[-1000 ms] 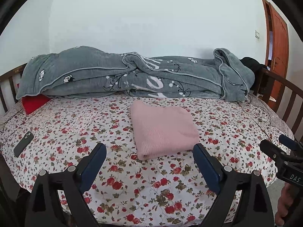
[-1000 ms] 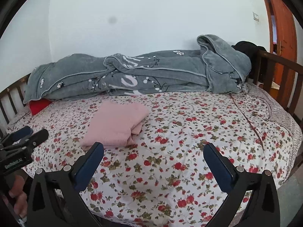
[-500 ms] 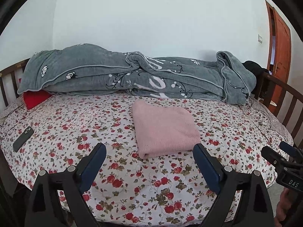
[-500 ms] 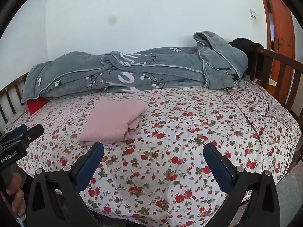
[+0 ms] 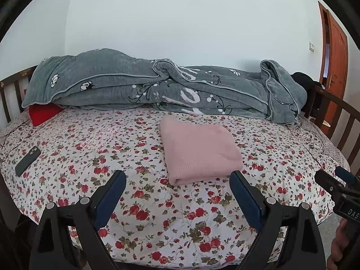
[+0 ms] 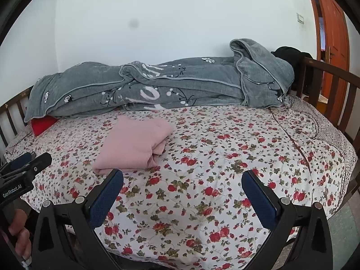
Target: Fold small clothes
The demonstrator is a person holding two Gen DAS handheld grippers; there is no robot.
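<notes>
A pink garment point(image 5: 199, 151) lies folded into a neat rectangle on the floral bed sheet point(image 5: 112, 148). It also shows in the right wrist view point(image 6: 135, 144), left of centre. My left gripper point(image 5: 177, 186) is open and empty, held back from the bed's near edge, in front of the garment. My right gripper point(image 6: 182, 186) is open and empty, held off the bed, to the right of the garment. Each gripper shows at the edge of the other's view: the right one point(image 5: 335, 180) and the left one point(image 6: 29, 164).
A rolled grey blanket point(image 5: 157, 87) lies along the wall. A red pillow point(image 5: 43, 113) peeks out at its left end. A dark phone point(image 5: 28, 160) lies on the sheet at left. Wooden rails point(image 6: 333, 90) bound the bed; a brown door point(image 6: 333, 36) stands at right.
Both grippers have drawn back and lowered a little from the bed, staying open. The folded pink garment has not moved.
</notes>
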